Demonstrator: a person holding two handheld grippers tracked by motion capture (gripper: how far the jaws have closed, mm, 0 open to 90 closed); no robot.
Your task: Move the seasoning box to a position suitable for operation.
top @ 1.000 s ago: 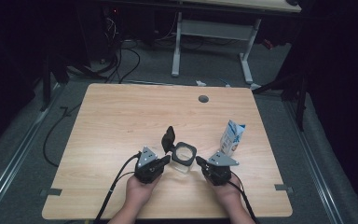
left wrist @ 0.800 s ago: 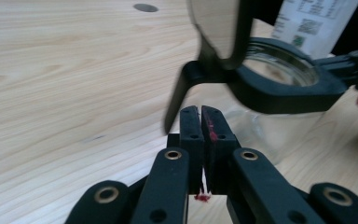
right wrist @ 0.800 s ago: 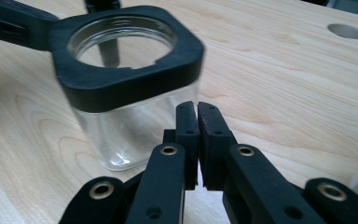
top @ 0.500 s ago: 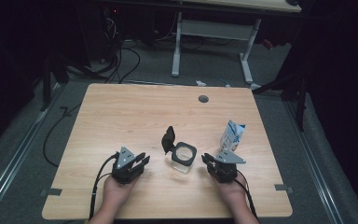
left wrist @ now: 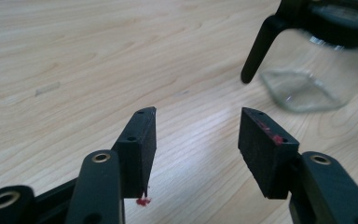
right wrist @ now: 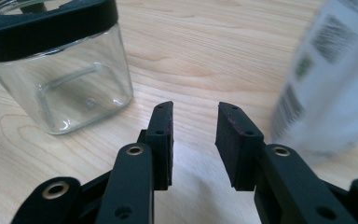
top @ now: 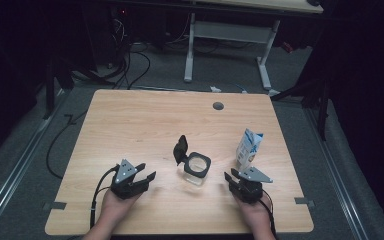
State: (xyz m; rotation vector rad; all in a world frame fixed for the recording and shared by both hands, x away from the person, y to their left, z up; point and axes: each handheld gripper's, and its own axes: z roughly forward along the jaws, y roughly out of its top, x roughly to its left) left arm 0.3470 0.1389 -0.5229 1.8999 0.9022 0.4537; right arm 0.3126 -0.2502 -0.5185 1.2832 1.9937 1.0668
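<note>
1. The left tongs [top: 142,179] are seen near the front of the bench, left of centre, held in the person's left hand [top: 111,207]; their jaws stand apart with nothing between them and have just been opening.
2. In the left gripper view the left tongs [left wrist: 196,133] are shown over bare wood, and a red smear is visible on the right pad.
3. The right tongs [top: 234,177] are seen near the front of the bench, right of centre, held in the right hand [top: 254,215]; their jaws stand apart, empty, and have just been opening.
4. In the right gripper view the right tongs [right wrist: 194,126] are pointed at the gap between the jar and the carton, touching neither.
5. A clear square glass jar [top: 196,169] with a black rim is placed upright between the two tongs, slightly farther off, and is touched by neither.
6. Its black lid [top: 181,148] is hinged open and stands up at the jar's far left.
7. A blue and white carton [top: 248,149] stands upright just beyond the right tongs, to the right of the jar.
8. Everything rests on the light wooden bench [top: 145,120], whose far edge carries a round grey grommet [top: 218,106].
</note>
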